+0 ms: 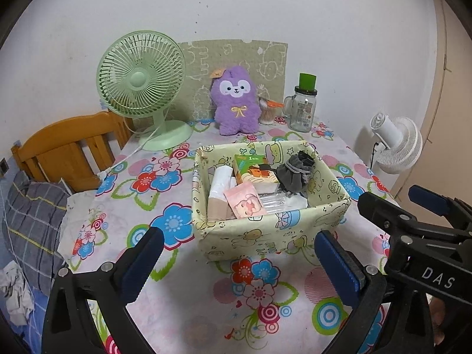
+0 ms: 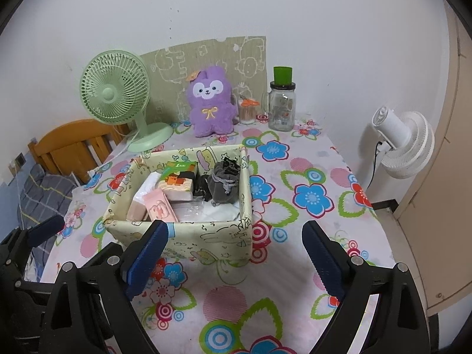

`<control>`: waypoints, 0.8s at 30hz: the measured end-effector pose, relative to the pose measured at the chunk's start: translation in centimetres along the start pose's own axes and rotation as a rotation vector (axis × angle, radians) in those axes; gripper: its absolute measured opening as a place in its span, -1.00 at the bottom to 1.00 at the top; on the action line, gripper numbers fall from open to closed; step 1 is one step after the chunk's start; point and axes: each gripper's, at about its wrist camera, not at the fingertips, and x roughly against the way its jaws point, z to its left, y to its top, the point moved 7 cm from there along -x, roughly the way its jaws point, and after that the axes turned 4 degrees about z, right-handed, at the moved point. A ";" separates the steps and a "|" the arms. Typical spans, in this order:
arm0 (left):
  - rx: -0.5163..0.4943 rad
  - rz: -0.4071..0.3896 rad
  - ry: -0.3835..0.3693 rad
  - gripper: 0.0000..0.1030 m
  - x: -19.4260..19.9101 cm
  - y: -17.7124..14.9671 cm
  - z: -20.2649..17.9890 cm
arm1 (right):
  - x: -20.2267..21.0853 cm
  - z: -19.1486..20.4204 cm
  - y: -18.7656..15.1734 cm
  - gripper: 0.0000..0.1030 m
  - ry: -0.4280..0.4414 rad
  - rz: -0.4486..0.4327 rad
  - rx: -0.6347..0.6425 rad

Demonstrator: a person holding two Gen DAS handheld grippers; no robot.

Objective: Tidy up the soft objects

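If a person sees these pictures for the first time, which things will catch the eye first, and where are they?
The purple plush toy stands out first, upright at the back of the flowered table against the wall, between the green desk fan and a glass jar with a green lid. In the middle of the table sits a cartoon-print storage box filled with small packs and a grey drawstring pouch. Both grippers, left and right, are open and empty in front of it.

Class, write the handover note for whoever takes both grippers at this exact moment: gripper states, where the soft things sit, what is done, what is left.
Left gripper: open, empty, hovering before the box.
Right gripper: open, empty, beside it.
Cream cartoon-print fabric box, mid-table, already holds a grey drawstring pouch, pink packet, tissue pack and white roll.
Purple plush bunny still stands outside at the wall, between the green desk fan and the glass jar.
Left: probably the plush into the box.
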 end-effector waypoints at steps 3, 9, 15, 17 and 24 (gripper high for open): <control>0.004 -0.012 0.006 0.99 0.7 -0.1 0.3 | 0.6 -0.1 -0.2 0.82 -0.002 -0.011 0.002; 0.013 -0.041 0.014 0.99 2.2 0.3 0.9 | 2.4 -0.5 0.0 0.82 -0.013 -0.044 0.000; 0.016 -0.089 -0.001 0.99 4.4 0.8 0.9 | 4.1 -0.6 0.2 0.82 -0.032 -0.078 0.009; 0.013 -0.102 -0.006 0.99 5.0 0.9 0.8 | 4.7 -0.6 0.2 0.82 -0.038 -0.088 0.013; -0.010 -0.124 -0.005 0.99 6.2 1.1 0.4 | 6.4 -0.2 0.4 0.84 -0.041 -0.119 0.027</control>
